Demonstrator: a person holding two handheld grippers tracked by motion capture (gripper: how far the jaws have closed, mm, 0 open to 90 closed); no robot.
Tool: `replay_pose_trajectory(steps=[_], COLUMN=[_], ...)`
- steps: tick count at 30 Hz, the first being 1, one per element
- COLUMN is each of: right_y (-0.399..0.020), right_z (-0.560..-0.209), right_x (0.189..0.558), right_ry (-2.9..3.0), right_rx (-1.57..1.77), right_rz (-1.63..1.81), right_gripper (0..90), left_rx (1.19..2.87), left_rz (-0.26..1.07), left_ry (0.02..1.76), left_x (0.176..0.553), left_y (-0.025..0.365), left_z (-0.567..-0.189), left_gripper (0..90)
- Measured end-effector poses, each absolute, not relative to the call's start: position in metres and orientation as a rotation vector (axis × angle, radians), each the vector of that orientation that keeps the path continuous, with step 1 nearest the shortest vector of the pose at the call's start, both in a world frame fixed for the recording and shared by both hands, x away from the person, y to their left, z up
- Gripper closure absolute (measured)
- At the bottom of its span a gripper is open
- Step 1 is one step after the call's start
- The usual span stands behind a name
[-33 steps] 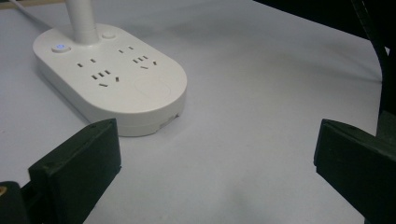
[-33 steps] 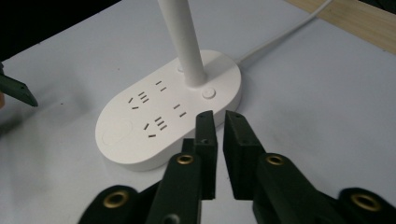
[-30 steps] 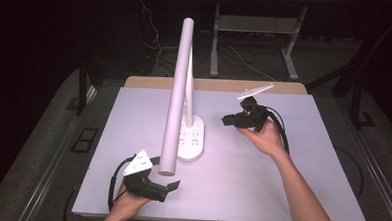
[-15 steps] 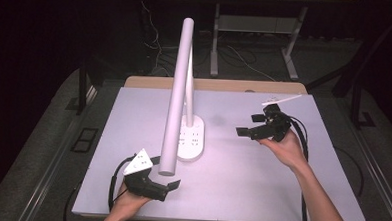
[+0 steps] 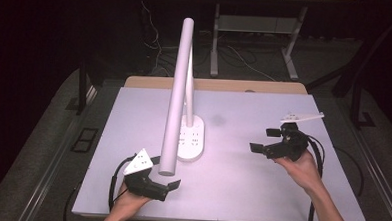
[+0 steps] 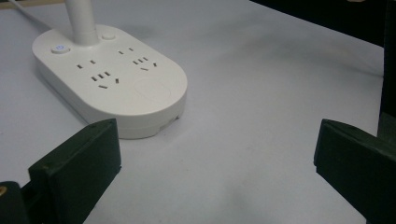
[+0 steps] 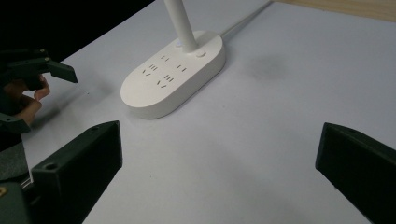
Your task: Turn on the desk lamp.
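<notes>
A white desk lamp stands mid-table on an oval base (image 5: 191, 139) with sockets on top; its long tube head (image 5: 177, 94) leans toward the near edge. In the high view my left gripper (image 5: 168, 188) rests at the near left, below the tube's tip, pointing right. In the left gripper view the left gripper (image 6: 215, 158) is open and empty, with the base (image 6: 112, 88) just beyond it. My right gripper (image 5: 264, 139) hovers right of the base, pointing left. The right gripper (image 7: 219, 163) has just been opening, and its jaws stand wide with nothing between them.
The white table top (image 5: 240, 192) ends in a wooden strip (image 5: 215, 85) at the back, with dark floor around it. The lamp's cord (image 7: 245, 19) runs off toward the back edge. A faint grey smudge (image 5: 216, 120) marks the surface right of the base.
My right hand has moved right and toward the near edge, away from the lamp base. The left hand has stayed where it was.
</notes>
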State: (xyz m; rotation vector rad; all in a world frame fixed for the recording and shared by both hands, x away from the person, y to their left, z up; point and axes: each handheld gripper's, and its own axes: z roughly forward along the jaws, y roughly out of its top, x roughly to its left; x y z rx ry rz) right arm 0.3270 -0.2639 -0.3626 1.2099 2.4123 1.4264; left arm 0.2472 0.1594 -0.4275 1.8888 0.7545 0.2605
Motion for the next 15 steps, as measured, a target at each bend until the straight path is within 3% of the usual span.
replay_pose_trajectory(steps=[15], right_y=[-0.282], right_z=[-0.388], right_x=[0.282], right_ry=[2.349], right_rx=[1.268], right_rz=[1.448], right_gripper=[0.3], left_rx=[1.9], left_rz=[0.264], left_ry=[0.752], left_x=[0.247], left_y=[0.16], left_z=[-0.427], left_gripper=[0.0])
